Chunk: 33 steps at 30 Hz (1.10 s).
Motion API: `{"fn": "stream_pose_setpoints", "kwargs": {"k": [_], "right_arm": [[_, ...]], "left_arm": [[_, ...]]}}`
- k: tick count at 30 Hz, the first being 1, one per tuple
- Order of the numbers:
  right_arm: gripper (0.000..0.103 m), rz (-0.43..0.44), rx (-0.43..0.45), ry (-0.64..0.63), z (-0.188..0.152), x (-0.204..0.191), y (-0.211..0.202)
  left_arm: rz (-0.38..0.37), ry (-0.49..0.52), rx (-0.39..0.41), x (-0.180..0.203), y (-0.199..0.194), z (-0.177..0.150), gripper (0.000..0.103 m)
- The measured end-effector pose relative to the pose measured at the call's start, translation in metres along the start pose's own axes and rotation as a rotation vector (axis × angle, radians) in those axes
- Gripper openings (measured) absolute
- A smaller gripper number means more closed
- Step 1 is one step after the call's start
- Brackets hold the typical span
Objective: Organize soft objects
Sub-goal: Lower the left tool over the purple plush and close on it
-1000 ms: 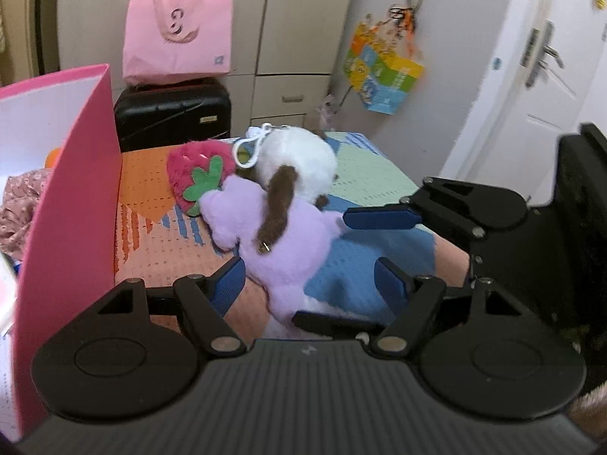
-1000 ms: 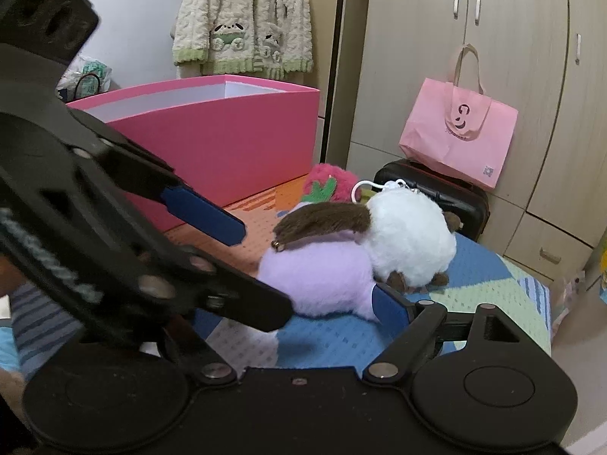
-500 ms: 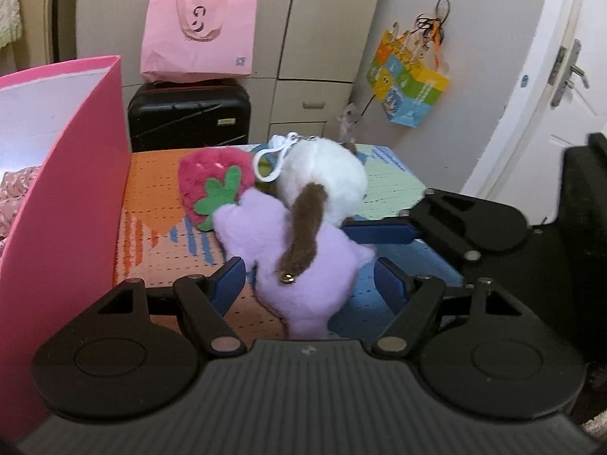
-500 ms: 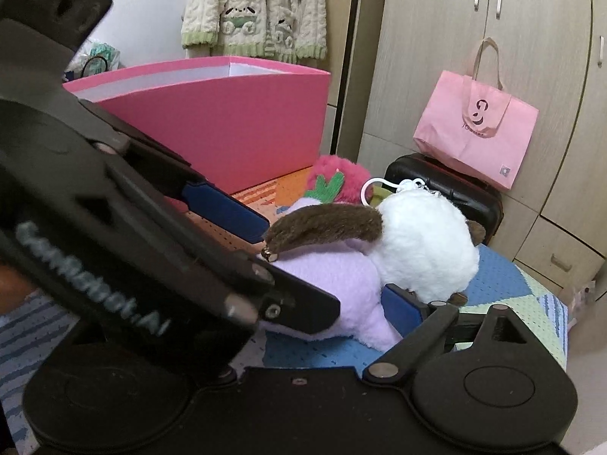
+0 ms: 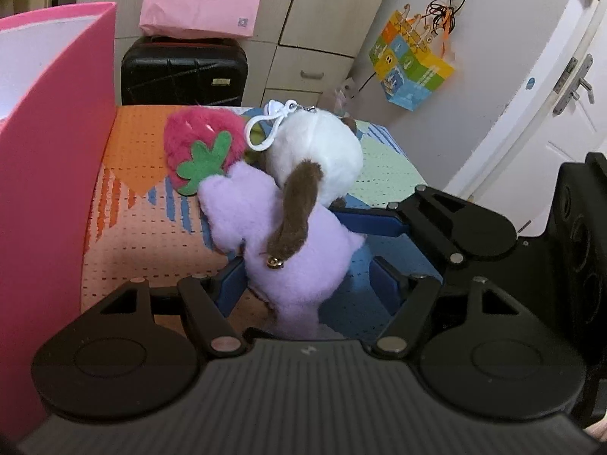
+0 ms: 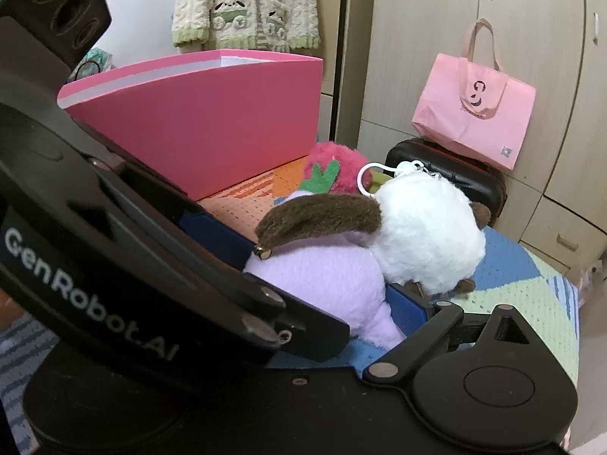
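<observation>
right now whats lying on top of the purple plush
A brown ear with a small bell from the white plush drapes over the purple plush. Underneath it is hidden.

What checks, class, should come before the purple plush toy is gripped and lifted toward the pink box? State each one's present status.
1. Left gripper open around the purple plush toy: ok.
2. Right gripper also open at the toy: ok.
3. Toy free of neighbours: not ok; the white plush lies against it, its brown ear draped over, and the strawberry plush touches it.
4. Pink box open on top: ok.
5. Space inside the box: cannot tell.
</observation>
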State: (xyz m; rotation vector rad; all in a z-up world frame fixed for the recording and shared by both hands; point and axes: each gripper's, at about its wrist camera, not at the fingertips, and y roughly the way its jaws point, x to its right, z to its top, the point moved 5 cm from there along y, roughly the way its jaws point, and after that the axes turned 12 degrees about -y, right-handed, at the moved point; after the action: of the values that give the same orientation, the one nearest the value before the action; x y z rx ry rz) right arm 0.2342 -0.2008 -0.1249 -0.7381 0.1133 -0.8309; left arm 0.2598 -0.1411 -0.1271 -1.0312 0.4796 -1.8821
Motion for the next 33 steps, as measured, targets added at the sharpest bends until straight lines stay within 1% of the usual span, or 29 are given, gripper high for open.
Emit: {"fn": "stream_pose_setpoints", "kwargs": {"k": [1, 3, 7, 9, 11, 14, 17, 20, 22, 23, 25, 27, 29, 33], "right_arm": [[0.098, 0.007, 0.004, 0.018, 0.000, 0.000, -0.002], [0.098, 0.013, 0.011, 0.062, -0.001, -0.001, -0.005], [0.095, -0.011, 0.013, 0.124, -0.003, -0.005, -0.011], [0.092, -0.026, 0.017, 0.134, -0.005, -0.009, -0.014], [0.092, -0.027, 0.021, 0.150, -0.008, -0.011, -0.018], [0.092, -0.004, 0.030, 0.194, -0.013, -0.012, -0.025], [0.090, -0.011, 0.016, 0.202, -0.017, -0.014, -0.026], [0.092, -0.020, 0.005, 0.181, -0.019, -0.016, -0.022], [0.092, -0.035, -0.015, 0.129, -0.018, -0.021, -0.019], [0.092, -0.042, -0.017, 0.123, -0.017, -0.021, -0.020], [0.088, -0.057, -0.016, 0.126, -0.017, -0.024, -0.021], [0.081, -0.073, -0.013, 0.139, -0.018, -0.026, -0.025], [0.078, -0.083, -0.012, 0.150, -0.020, -0.029, -0.029], [0.075, -0.104, 0.001, 0.197, -0.023, -0.034, -0.037]], "left_arm": [[-0.004, 0.001, 0.004, 0.001, -0.001, -0.002, 0.065], [-0.014, 0.002, 0.010, 0.002, -0.005, -0.006, 0.063], [-0.044, -0.018, 0.004, 0.001, -0.013, -0.014, 0.058], [-0.045, -0.036, -0.004, -0.001, -0.015, -0.017, 0.054], [-0.035, -0.044, -0.004, -0.003, -0.016, -0.021, 0.050], [-0.035, -0.038, 0.001, -0.004, -0.020, -0.028, 0.049], [-0.037, -0.025, 0.006, -0.002, -0.022, -0.033, 0.046], [-0.034, -0.023, 0.011, -0.001, -0.022, -0.036, 0.046], [-0.036, -0.031, 0.005, -0.003, -0.020, -0.039, 0.045], [-0.038, -0.037, 0.007, -0.003, -0.021, -0.039, 0.045], [-0.042, -0.040, 0.009, -0.004, -0.024, -0.041, 0.044], [-0.042, -0.027, 0.016, -0.002, -0.027, -0.042, 0.044], [-0.045, -0.014, 0.022, 0.000, -0.031, -0.045, 0.044], [-0.051, 0.005, 0.032, 0.004, -0.040, -0.050, 0.044]]}}
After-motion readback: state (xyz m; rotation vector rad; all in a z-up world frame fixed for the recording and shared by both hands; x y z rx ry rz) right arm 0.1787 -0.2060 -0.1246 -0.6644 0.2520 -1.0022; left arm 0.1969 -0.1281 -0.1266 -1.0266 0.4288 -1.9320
